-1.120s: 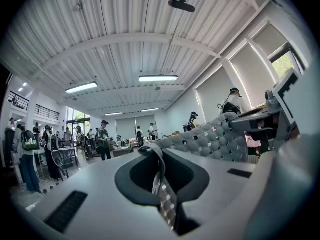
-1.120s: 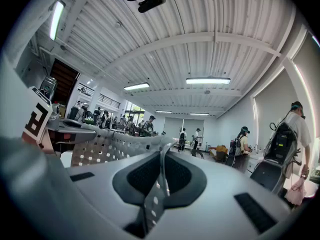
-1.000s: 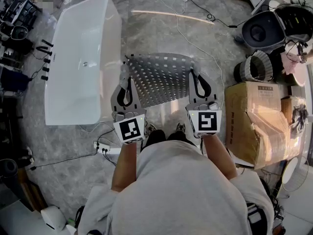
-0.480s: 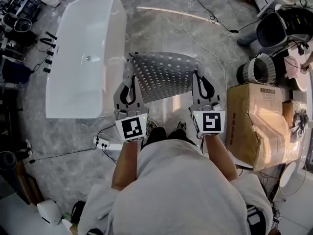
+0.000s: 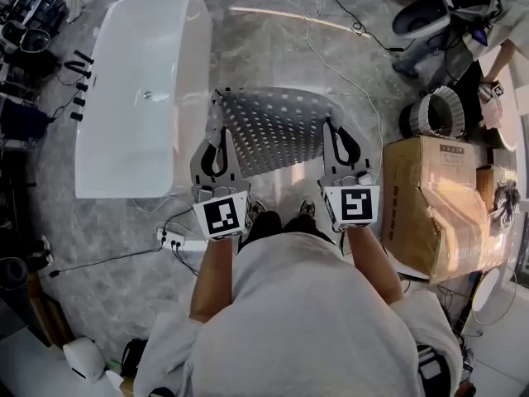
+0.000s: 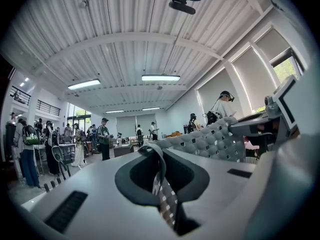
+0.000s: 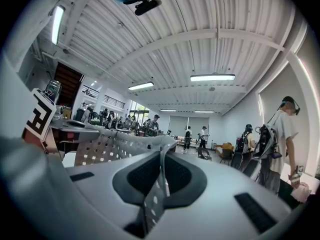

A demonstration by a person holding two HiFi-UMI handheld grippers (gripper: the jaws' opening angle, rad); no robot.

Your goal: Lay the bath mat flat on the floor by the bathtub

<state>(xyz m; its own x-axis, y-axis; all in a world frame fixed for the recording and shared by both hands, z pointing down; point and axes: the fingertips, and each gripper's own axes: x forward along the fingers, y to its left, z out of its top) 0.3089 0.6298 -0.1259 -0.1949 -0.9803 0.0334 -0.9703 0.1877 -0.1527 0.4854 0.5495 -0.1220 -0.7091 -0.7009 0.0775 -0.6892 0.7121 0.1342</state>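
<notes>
A grey bath mat (image 5: 273,126) with rows of small holes is stretched between my two grippers, held up above the floor just right of the white bathtub (image 5: 140,89). My left gripper (image 5: 216,131) is shut on the mat's left edge, and my right gripper (image 5: 334,129) is shut on its right edge. In the left gripper view the mat's edge (image 6: 162,191) is pinched between the jaws of the left gripper (image 6: 159,159), and the mat spreads off to the right. In the right gripper view the right gripper (image 7: 161,159) clamps the mat (image 7: 112,146), which spreads off to the left.
A large cardboard box (image 5: 438,205) stands at my right. A power strip (image 5: 178,242) with cables lies on the floor by my left foot. A white cable (image 5: 331,64) runs across the floor beyond the mat. A person (image 5: 471,15) and equipment are at the upper right.
Both grippers keep their hold on the mat in about the same pose. The head view has shifted slightly, and a person at the upper right has come further into view.
</notes>
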